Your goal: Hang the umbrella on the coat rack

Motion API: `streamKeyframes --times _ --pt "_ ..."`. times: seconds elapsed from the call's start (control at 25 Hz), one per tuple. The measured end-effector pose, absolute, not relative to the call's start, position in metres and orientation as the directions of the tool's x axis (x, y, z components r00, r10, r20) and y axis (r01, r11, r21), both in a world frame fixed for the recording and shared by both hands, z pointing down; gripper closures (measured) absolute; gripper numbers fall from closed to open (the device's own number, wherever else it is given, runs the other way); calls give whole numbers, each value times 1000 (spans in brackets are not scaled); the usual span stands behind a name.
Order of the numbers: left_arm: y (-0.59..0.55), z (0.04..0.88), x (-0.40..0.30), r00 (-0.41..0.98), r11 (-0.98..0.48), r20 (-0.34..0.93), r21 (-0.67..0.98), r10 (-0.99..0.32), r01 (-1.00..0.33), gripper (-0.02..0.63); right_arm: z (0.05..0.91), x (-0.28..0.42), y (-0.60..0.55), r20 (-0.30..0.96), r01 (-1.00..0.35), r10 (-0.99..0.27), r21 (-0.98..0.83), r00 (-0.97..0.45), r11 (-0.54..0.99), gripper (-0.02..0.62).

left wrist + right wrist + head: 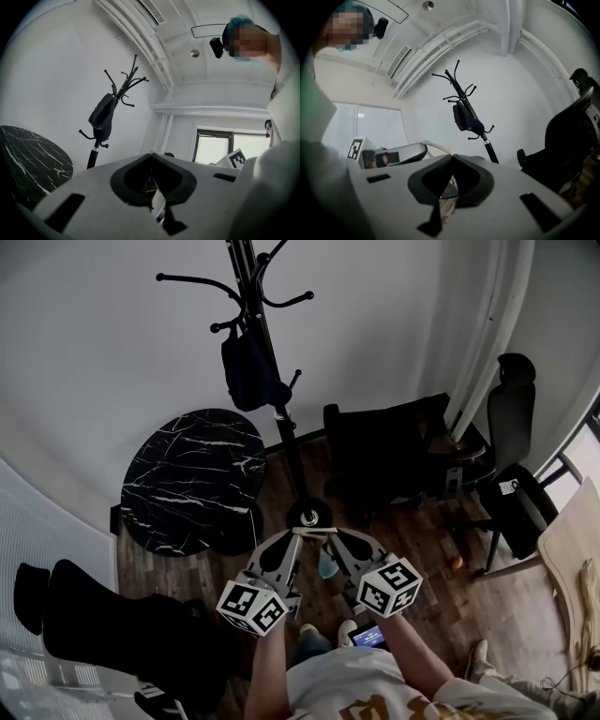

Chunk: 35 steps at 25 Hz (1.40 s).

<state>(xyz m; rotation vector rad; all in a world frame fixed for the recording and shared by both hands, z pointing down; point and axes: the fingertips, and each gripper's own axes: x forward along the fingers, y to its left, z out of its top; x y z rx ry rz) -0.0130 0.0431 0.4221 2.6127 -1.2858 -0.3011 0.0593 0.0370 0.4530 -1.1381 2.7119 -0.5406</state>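
the dark navy folded umbrella point(251, 371) is hanging from a hook of the black metal coat rack point(284, 432), far centre, in front of the white wall. the left gripper point(298, 533) and the right gripper point(330, 533) are hovering near the person, tips converging over the rack's base. each gripper's jaws are pressing together with nothing between them. a round black marble table point(192, 479) is standing left of the rack.

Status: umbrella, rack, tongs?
Shut, empty: left tongs, right tongs. Dark folded fabric umbrella hanging on black metal coat rack. Nothing between tongs and rack.
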Motion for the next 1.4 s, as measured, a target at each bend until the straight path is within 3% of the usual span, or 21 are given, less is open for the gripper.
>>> streamKeyframes --times 0.56,1.4 --pt "-3 424 -12 599 -598 -97 292 -795 -746 585 453 61 -7 4 -653 -705 -381 -709 655 584" --pt "-193 424 -76 653 -654 -120 306 -748 -692 585 454 -5 -195 16 -714 -760 -355 -650 604 584"
